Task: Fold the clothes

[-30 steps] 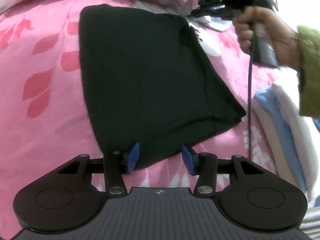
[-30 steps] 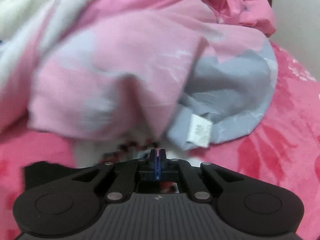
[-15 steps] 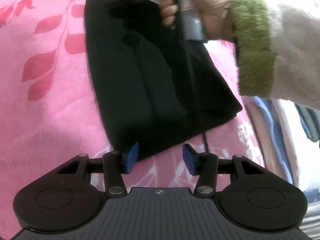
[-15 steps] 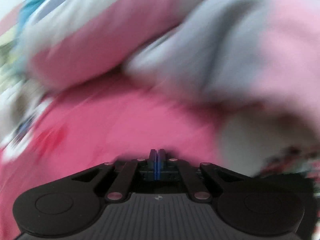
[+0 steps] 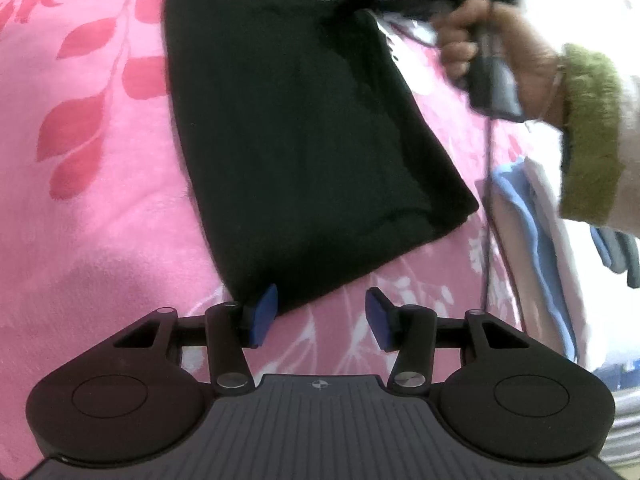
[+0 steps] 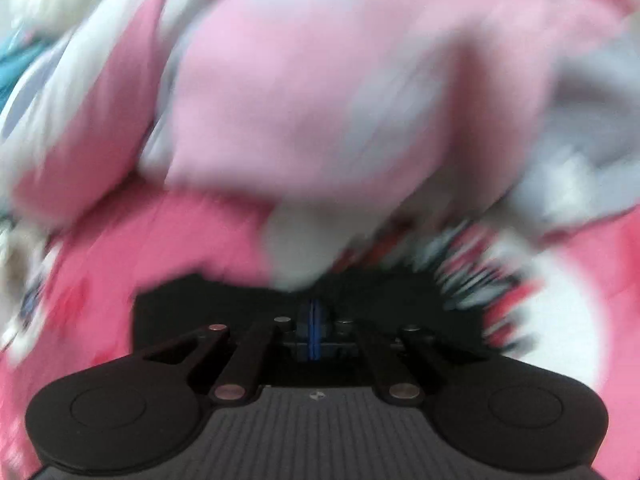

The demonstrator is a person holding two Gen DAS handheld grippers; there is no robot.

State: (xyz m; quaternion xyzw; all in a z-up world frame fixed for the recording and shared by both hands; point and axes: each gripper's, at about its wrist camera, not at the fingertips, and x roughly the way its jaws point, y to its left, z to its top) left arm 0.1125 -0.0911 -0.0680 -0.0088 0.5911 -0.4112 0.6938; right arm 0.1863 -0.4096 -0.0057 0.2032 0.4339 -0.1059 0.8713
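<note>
One folded black garment (image 5: 304,148) lies lengthwise away; left jaws apart, right clenched empty.

A pink leaf-print blanket (image 5: 100,168) covers the bed — rumpled pink-and-grey bedding (image 6: 304,92) beyond.

My left wrist camera looks steeply down along its fingers, close over the folded black garment (image 5: 304,152) on the pink blanket (image 5: 92,184), my other hand's tool at 1 o'clock. My right wrist camera, blurred, faces heaped bedding (image 6: 320,92) at 12 o'clock. Both views share the black garment.
</note>
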